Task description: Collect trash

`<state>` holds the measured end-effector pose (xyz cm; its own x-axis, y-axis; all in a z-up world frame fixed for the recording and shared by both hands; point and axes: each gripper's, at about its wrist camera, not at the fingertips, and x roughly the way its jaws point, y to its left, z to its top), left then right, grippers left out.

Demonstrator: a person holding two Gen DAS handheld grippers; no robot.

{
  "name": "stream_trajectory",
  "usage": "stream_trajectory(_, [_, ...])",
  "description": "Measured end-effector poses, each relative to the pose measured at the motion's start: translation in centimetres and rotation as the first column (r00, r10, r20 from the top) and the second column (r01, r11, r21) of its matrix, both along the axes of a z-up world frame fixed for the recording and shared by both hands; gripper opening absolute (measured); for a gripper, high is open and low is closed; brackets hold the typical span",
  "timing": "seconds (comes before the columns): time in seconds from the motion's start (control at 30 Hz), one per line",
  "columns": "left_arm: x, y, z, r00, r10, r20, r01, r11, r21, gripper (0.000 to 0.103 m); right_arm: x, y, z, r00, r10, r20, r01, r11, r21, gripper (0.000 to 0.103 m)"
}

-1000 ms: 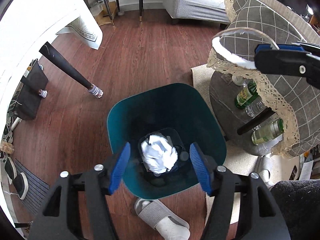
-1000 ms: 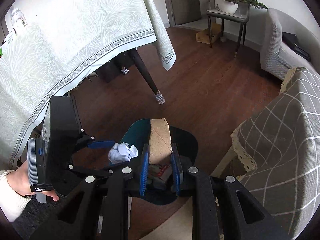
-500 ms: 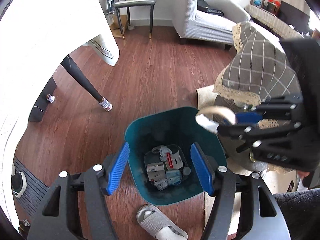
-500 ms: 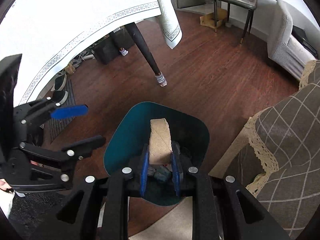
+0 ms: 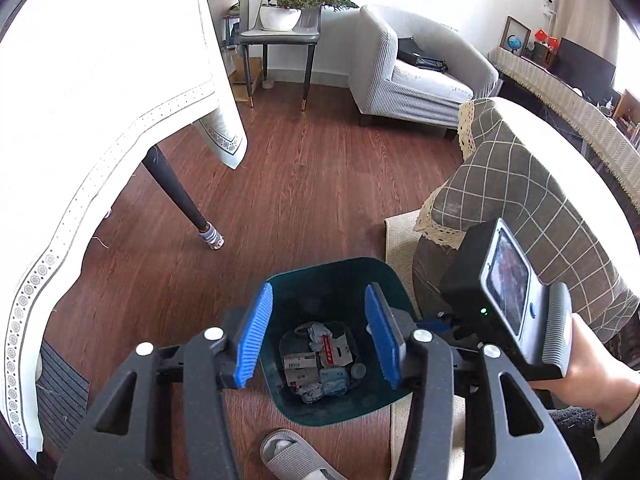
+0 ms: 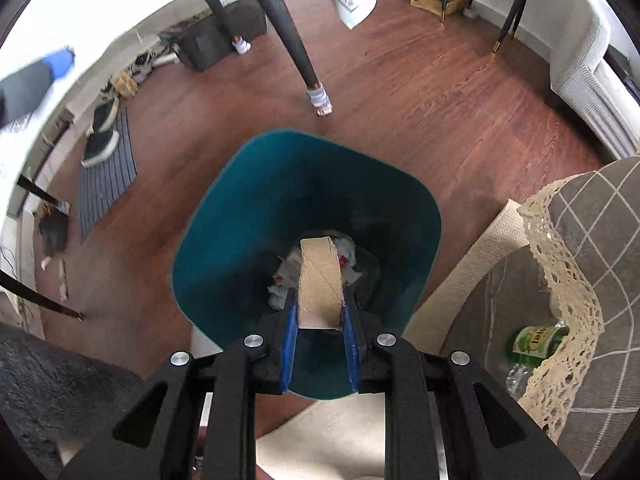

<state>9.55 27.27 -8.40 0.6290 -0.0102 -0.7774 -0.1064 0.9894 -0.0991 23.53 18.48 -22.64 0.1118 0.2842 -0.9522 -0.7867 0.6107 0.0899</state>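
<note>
A teal trash bin [image 5: 394, 284] stands on the wood floor and shows in the right wrist view [image 6: 224, 248] too. It holds crumpled paper and small cartons [image 5: 316, 354]. My left gripper [image 5: 318, 334] is open and empty, high above the bin. My right gripper [image 6: 318, 312] is shut on a cardboard tube [image 6: 320, 276] and holds it over the bin's mouth. The body of my right gripper [image 5: 504, 300] shows at the right of the left wrist view, close beside the bin.
A table with a white cloth [image 5: 80, 92] and a dark leg [image 5: 180, 196] stands to the left. A plaid-covered side table [image 5: 520, 200] with bottles [image 6: 536, 340] beneath is on the right. A slipper [image 5: 292, 456] lies by the bin. Shoes and a mat [image 6: 104, 152] lie at the left.
The crumpled white paper left my left gripper and lies in the bin. My left gripper rose and pulled back. My right gripper moved down over the bin with the tube.
</note>
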Motion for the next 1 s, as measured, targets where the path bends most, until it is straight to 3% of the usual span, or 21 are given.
stream_trajectory(0.1, [0.1,0.0,0.6,1.0,0.0,0.018,0.001,1.0,-0.011,0.044,-0.1,-0.2,-1.1,0.999,0.009,-0.034,-0.01,1.0,-0.018,0.022])
stream_trajectory(0.2, [0.0,-0.3,1.3,0.999,0.002,0.037,-0.001,1.0,-0.011,0.044,-0.1,-0.4,-1.9,0.999,0.011,-0.052,-0.013,0.999,-0.041,0.04])
stream_trajectory(0.47, [-0.1,-0.2,2.7,0.997,0.02,0.073,-0.018,0.999,-0.027,0.044,-0.1,-1.4,-0.9,1.0,-0.008,-0.018,0.007,1.0,-0.016,0.04])
stream_trajectory(0.73, [-0.4,-1.2,5.0,0.992,0.029,0.124,-0.026,0.999,-0.022,0.047,-0.8,-2.1,3.0,0.998,-0.026,0.052,0.022,0.997,0.076,0.04])
stream_trajectory(1.0, [-0.4,-2.1,7.0,0.983,0.057,0.172,-0.056,0.998,-0.015,0.061,-1.5,-4.2,8.8,0.98,-0.117,0.161,0.083,0.974,0.209,0.041])
